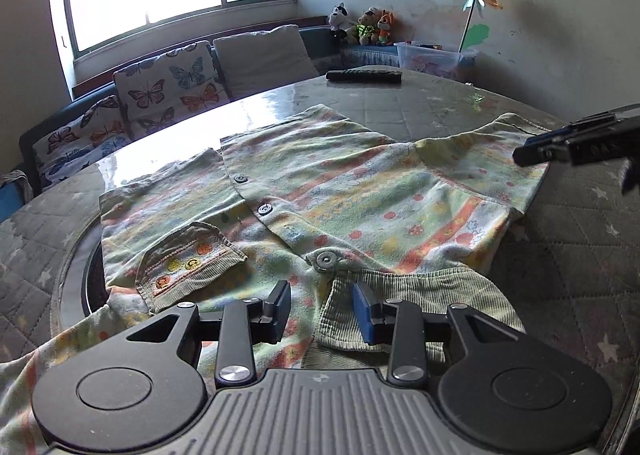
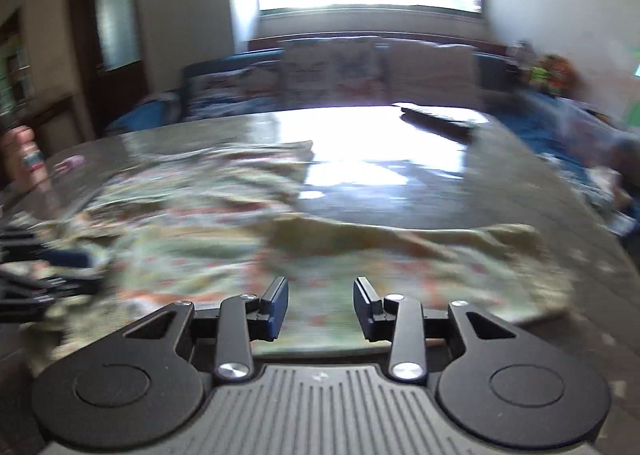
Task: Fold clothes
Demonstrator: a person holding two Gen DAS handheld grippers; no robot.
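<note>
Both sets of jaws were wide, holding nothing: left gripper (image 1: 322, 309) at the shirt (image 1: 320, 191) collar, right gripper (image 2: 320, 307) over its sleeve. Shirt lay spread on the surface (image 1: 400, 107); I'd pinch seams, not loose cloth.

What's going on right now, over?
Both tongs, left and right, open, empty. Shirt spread flat on table, unfolded. Remote beyond, clear.

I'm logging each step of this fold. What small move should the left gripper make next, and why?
Probably lower and close the left gripper on the corduroy collar: its jaws are open with the collar's edge between them, and the shirt lies flat, buttoned, unfolded.
</note>
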